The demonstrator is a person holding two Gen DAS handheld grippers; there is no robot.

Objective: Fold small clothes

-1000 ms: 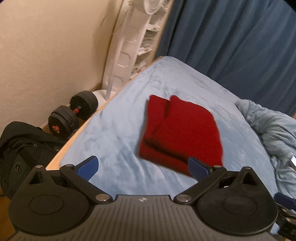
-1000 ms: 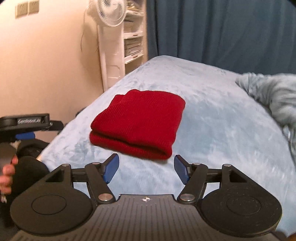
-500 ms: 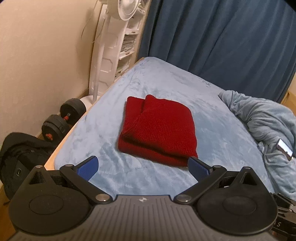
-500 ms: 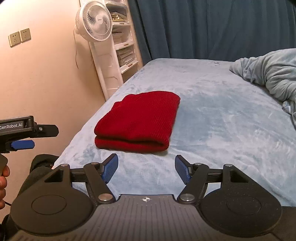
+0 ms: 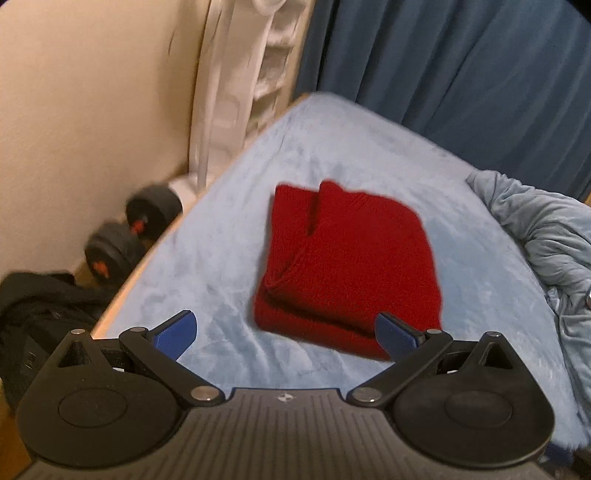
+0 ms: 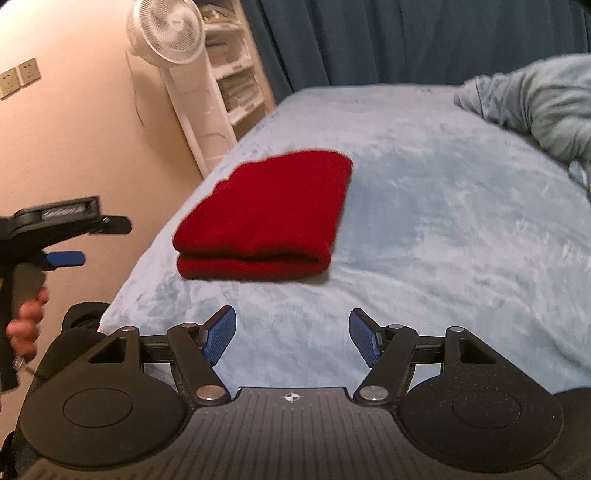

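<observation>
Nearest the cameras, both tools stood with jaws apart and nothing between them: the left gripper (image 5: 284, 334) spread wide over the near edge of the light blue fleece bedcover (image 5: 229, 236), the right gripper (image 6: 291, 338) likewise empty, short of the cloth. At the left edge of the right wrist view, a hand (image 6: 26, 321) held the other tool's handle.

Just beyond the pads lay the red knit garment (image 6: 266, 218), folded into a thick rectangle with its rounded fold toward the grippers, resting flat on the bedcover near the bed's left side.

Judging from that, the folding looked nearly or wholly done, and the main risk was undoing it: a pinch on only the top layer would peel the stack open, and a low pass could snag the plush cover (both views were blurred).

Farther off sat dumbbells (image 5: 129, 236) on the floor, a crumpled blue duvet (image 6: 535, 99), a white fan (image 6: 166, 33), shelving and dark blue curtains (image 5: 461, 66).
</observation>
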